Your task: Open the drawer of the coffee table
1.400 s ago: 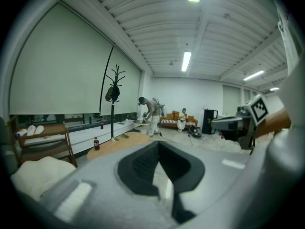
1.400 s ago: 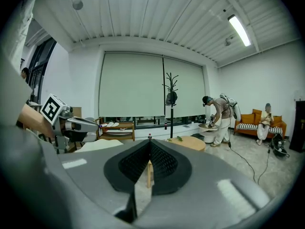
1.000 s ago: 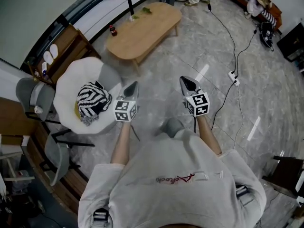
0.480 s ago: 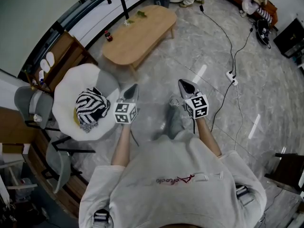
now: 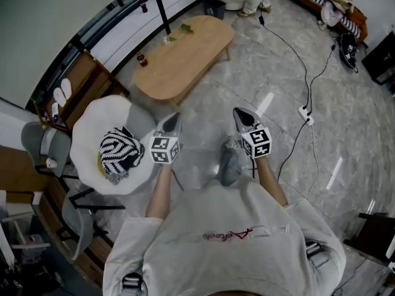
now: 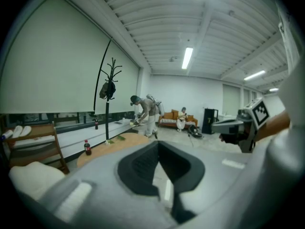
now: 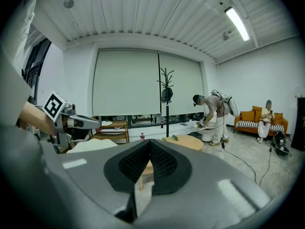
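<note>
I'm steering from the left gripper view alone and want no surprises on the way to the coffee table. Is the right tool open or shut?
Observer: The right tool is shut, with nothing between its jaws.
Operator: Anything on the floor off to our right?
Observer: Yes, a white power strip lies on the floor, to the right of the right tool.
Operator: And what is that pale shape low on my left?
Observer: A round white seat with a black-and-white striped cloth lying on it, just left of the left tool.
</note>
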A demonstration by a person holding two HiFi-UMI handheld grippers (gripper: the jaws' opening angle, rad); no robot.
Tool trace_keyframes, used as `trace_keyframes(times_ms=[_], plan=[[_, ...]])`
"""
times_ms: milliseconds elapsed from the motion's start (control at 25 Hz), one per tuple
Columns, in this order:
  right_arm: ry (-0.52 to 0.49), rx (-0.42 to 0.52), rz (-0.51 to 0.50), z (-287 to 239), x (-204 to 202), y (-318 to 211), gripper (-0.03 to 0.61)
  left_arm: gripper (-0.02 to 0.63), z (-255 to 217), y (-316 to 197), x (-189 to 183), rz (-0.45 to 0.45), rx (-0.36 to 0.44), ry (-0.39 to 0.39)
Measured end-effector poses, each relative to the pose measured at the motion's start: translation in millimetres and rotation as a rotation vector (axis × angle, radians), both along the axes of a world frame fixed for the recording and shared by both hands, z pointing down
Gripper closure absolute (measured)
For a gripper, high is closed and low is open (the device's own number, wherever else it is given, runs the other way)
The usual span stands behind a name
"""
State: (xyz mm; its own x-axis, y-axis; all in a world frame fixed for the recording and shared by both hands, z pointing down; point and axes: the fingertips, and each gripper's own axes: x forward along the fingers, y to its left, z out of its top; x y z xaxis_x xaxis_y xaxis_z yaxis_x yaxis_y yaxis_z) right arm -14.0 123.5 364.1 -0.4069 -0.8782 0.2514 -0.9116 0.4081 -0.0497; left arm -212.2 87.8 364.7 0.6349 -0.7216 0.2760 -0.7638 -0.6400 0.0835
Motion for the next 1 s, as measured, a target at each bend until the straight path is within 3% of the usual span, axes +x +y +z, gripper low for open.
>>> trace_keyframes(times_ms=[280,680,1000], plan=[[-0.001,-0.006,-0.013,-5.0,46.2,-83.3,0.575,0.614,-2.6,-78.6,46.2,-0.008,-0.019,-0.011],[-0.012,-0.021,-0.002,-7.0,137.3,-192.4,0.575,0.614,-3.8,-182.5,150.5,0.035,-0.042,-0.031],[-0.018,-0.010,-0.014,-11.3,201.1,-269.4,0.575,0.615,-9.4,-259.9,208.5,0.004,-0.033,-0.027]])
